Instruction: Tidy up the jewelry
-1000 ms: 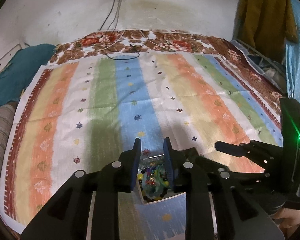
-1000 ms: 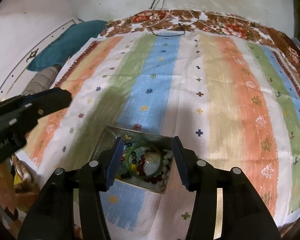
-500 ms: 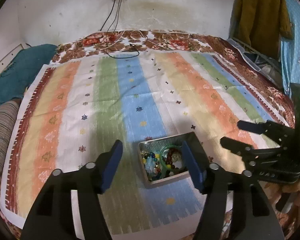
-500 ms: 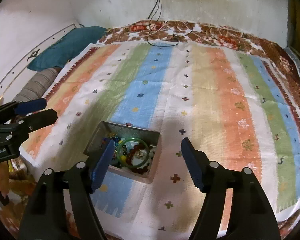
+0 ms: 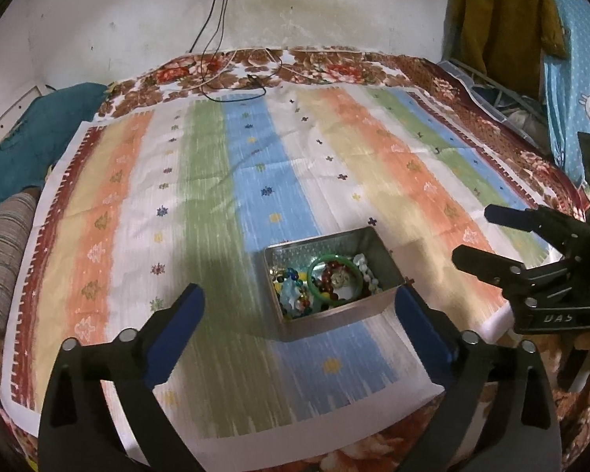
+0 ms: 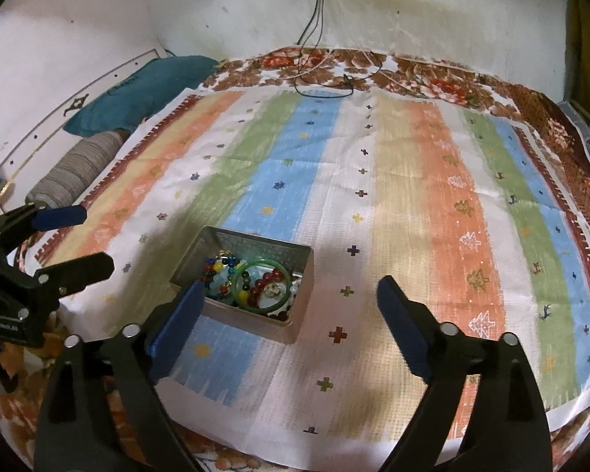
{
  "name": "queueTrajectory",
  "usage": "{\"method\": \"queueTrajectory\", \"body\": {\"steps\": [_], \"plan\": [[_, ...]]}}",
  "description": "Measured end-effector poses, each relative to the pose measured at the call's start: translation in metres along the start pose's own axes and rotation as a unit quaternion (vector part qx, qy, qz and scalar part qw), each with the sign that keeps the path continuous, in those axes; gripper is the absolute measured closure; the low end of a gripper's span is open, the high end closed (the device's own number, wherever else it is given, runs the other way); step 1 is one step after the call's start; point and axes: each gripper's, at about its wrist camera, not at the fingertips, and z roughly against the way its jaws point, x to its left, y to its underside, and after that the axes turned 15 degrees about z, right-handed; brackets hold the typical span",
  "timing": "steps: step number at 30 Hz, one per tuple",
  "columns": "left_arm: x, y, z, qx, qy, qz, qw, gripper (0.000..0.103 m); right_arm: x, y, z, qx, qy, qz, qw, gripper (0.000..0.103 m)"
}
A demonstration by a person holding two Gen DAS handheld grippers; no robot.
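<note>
one metal tin, one green bangle, one striped cloth, two tongs

The tin is dull, brushed-looking metal. The bangle and beads inside look glossy, like glass. The striped cloth is matt and coarsely woven. Each tool is matt black plastic.

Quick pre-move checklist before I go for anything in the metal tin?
1. Left gripper jaws have just been opening, nothing between them: ok.
2. Right gripper jaws likewise, nothing held: ok.
3. Rectangular metal tin upright on the striped cloth, no lid on: ok.
4. Green bangle lies on top of the beads: ok.
5. Beads untangled: cannot tell.
</note>
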Motion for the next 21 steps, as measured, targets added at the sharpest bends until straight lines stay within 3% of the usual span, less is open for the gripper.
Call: {"method": "queueTrajectory", "body": {"steps": [11, 21], "plan": [[0.001, 0.007, 0.005, -0.008, -0.012, 0.009, 0.9999, 0.006, 0.004, 0.007, 0.011, -0.012, -0.008, 0.01, 1.0, 0.007], [-0.008, 0.013, 0.008, -0.01, -0.008, -0.015, 0.9998, 0.006, 0.002, 0.011, 0.018, -0.021, -0.015, 0.003, 1.0, 0.007]]}}
